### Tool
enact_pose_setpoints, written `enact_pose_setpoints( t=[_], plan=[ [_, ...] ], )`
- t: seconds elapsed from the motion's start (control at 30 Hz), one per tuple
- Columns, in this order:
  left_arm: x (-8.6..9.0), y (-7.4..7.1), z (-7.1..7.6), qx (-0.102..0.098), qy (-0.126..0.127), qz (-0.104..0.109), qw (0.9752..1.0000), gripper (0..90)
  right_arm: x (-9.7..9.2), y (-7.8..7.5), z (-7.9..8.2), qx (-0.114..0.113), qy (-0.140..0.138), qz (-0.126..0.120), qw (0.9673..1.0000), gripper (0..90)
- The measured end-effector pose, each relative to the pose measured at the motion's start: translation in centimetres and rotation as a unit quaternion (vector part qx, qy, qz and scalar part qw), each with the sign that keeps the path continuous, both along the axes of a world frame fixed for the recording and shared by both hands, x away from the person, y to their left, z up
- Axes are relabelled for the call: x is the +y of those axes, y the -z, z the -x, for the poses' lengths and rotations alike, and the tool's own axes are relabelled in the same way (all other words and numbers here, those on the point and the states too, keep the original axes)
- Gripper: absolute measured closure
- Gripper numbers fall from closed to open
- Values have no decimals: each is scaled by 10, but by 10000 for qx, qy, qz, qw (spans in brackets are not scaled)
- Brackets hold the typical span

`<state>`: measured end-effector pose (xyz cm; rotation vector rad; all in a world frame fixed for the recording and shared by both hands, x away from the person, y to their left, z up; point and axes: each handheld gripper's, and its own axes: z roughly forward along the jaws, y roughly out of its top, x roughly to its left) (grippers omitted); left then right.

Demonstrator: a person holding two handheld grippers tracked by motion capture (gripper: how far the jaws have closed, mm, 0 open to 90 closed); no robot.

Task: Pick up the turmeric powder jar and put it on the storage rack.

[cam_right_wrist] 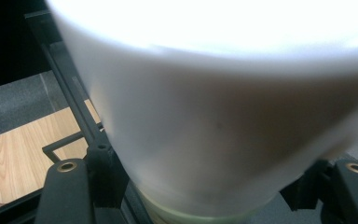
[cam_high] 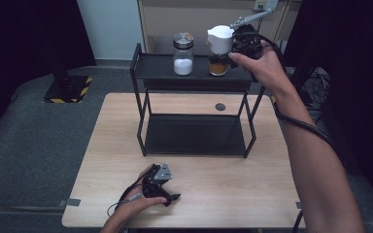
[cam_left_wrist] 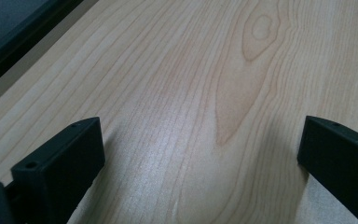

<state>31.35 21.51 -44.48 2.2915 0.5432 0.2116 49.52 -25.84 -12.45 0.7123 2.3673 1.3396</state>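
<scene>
Reaching right claw (cam_high: 234, 50) clamped on white-lidded jar (cam_high: 219, 56), arm extended.

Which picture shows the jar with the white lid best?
The high view: the jar with the white lid stands whole on the rack's top shelf, held by the right claw. The right gripper view gives a blurry close-up of its lid; the left gripper view looks at the table.

Right gripper view: white lid (cam_right_wrist: 223, 102) blurred, cut off at the top and right edges; the jar body below it is hidden. High view: right gripper (cam_high: 246, 43) pads are covered by the hand (cam_high: 264, 65) and lid, so contact can't be judged there. Left gripper view: both jaws are cut off by the bottom edge.
</scene>
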Motion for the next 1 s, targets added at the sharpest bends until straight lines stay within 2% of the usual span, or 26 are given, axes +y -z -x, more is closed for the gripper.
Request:
enact_pose_setpoints(
  t=[0.33,0.7,1.0],
  plan=[
    [0,0,0,-1,0,-1,10000,0,2,2,-1,-1,19,43,10000,319],
    [0,0,0,0,-7,-2,10000,0,-1,6,-1,50,66,-67,9999,315],
    [0,0,1,2,-24,-4,10000,0,-2,5,-2,70,59,-38,10000,308]
  ],
)
